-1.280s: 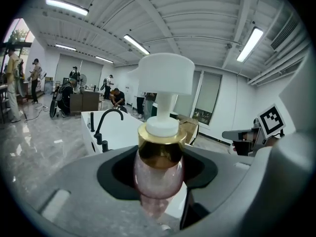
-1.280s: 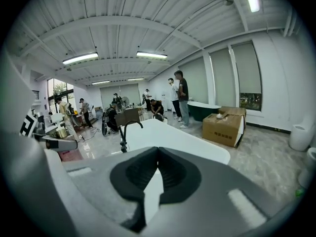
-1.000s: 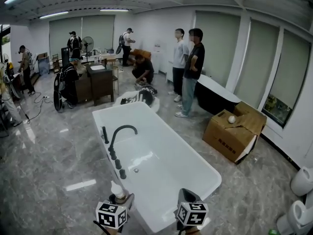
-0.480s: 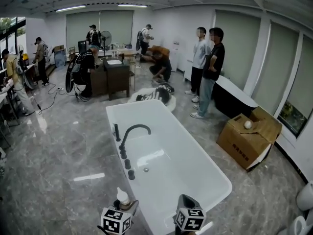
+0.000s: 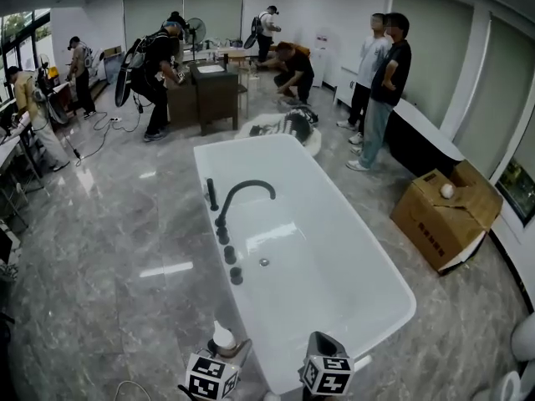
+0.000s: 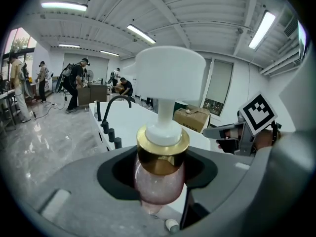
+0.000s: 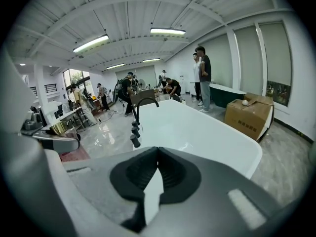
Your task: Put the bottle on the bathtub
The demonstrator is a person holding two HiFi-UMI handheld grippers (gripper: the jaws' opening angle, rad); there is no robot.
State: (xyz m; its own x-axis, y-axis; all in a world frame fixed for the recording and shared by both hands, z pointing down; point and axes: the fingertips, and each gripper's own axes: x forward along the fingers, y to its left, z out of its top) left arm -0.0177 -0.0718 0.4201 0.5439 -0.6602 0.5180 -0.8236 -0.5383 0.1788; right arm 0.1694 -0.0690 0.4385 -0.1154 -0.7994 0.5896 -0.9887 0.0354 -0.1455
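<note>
A pump bottle (image 6: pixel 159 186) with a pink body, gold collar and white pump head stands upright between the jaws of my left gripper (image 6: pixel 157 174), which is shut on it. From the head view, the bottle (image 5: pixel 223 337) and left gripper (image 5: pixel 219 364) hover just off the near left corner of the white bathtub (image 5: pixel 338 261). A black faucet (image 5: pixel 244 194) and a row of black knobs (image 5: pixel 230 256) line the tub's left rim. My right gripper (image 5: pixel 324 364) is over the tub's near end; in its own view the right gripper (image 7: pixel 157 168) is shut with nothing in it.
A cardboard box (image 5: pixel 443 217) with a white ball on top sits on the floor right of the tub. Two people (image 5: pixel 383 90) stand beyond the tub's far right corner, others work at the back. A black tub (image 5: pixel 422 144) lies along the right wall.
The head view has shifted, with the tub now lower and nearer in the frame. Both grippers stay at the tub's near end and the bottle is still held.
</note>
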